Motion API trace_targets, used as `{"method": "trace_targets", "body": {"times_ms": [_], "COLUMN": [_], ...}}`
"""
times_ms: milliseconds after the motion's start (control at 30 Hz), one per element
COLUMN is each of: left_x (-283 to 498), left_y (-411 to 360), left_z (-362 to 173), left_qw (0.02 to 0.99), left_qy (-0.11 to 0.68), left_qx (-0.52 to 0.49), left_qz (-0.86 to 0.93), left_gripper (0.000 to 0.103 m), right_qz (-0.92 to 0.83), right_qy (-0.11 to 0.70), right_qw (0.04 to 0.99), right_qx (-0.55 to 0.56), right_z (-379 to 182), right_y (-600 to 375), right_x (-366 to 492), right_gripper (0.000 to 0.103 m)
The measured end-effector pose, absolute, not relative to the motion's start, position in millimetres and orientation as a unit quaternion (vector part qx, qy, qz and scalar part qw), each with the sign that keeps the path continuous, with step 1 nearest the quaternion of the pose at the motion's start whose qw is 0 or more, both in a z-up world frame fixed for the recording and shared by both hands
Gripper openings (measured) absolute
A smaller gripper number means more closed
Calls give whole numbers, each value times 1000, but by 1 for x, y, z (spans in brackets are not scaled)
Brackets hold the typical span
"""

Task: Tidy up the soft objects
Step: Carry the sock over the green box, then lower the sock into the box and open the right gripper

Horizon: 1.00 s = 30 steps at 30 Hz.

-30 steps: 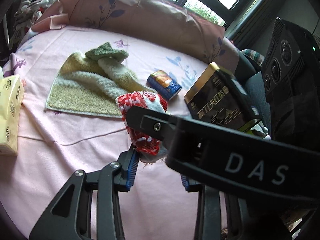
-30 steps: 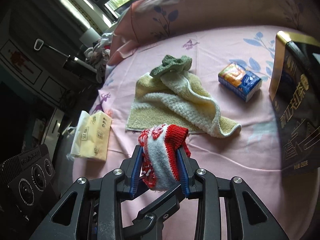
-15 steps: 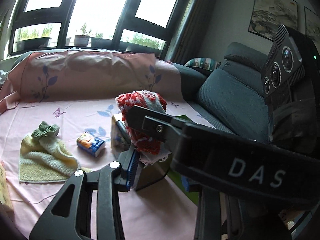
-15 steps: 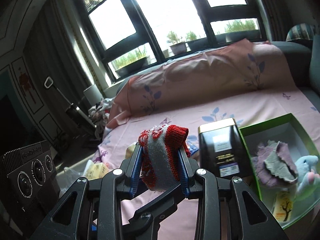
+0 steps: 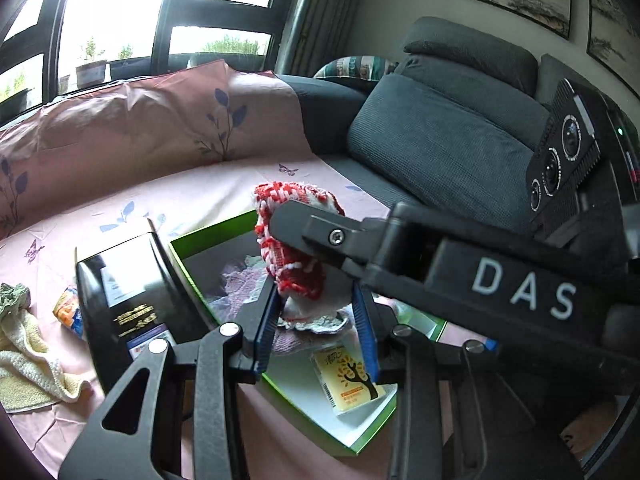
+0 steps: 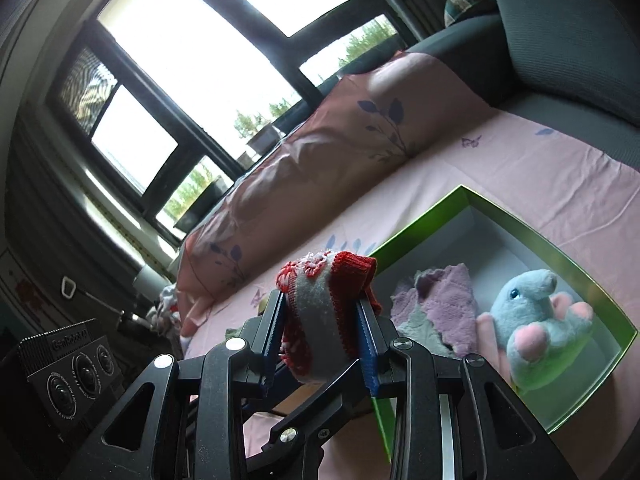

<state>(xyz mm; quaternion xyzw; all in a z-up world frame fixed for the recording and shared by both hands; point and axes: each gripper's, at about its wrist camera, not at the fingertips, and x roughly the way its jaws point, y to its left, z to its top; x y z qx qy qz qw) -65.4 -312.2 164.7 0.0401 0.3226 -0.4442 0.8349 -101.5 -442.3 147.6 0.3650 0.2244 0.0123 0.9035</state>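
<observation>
Red-and-white knitted sock (image 6: pixel 328 312) held between both sets of tongs above an open green box (image 6: pixel 540 236).

Right tongs (image 6: pixel 322 346) clamp the sock's grey-and-red body between blue pads, jaws narrow. Left tongs (image 5: pixel 316 320) grip the same sock (image 5: pixel 296 264) at its lower white end, jaws narrow; the right tool's black arm crosses in front. The box (image 5: pixel 192 272) sits on a pink floral sheet (image 5: pixel 168 196) and contains a lilac cloth (image 6: pixel 444 300), a blue-grey plush toy (image 6: pixel 532 308) and a yellow tree-printed packet (image 5: pixel 348 380). Just left of the box stands a black tin (image 5: pixel 136 312). Further left lie a small orange-and-blue packet (image 5: pixel 68 312) and a yellow-and-cream towel (image 5: pixel 28 364). A grey sofa cushion (image 5: pixel 440 136) sits behind.
</observation>
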Motion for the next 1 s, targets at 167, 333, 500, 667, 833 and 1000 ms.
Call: {"method": "trace_targets", "body": {"times_ms": [167, 333, 500, 667, 833, 1000], "left_x": [-66, -64, -62, -62, -70, -73], "left_y": [-345, -355, -349, -330, -300, -249], "left_z": [158, 152, 152, 164, 180, 196], "left_qw": [825, 819, 827, 825, 837, 857], "left_qy": [328, 345, 352, 349, 327, 304], "left_qx": [49, 32, 24, -12, -22, -41], "left_qz": [-457, -457, -438, -443, -439, -415], "left_gripper": [34, 37, 52, 66, 79, 84], "right_qz": [-21, -52, -99, -95, -84, -91], "right_qy": [197, 188, 205, 198, 186, 184], "right_qw": [892, 882, 871, 873, 882, 892], "right_qx": [407, 430, 435, 435, 424, 404], "right_z": [133, 125, 117, 119, 129, 140], "right_y": [-475, -490, -498, -500, -491, -476], "right_x": [-116, -118, -121, -126, -126, -128], "right_gripper": [36, 36, 39, 61, 75, 75]}}
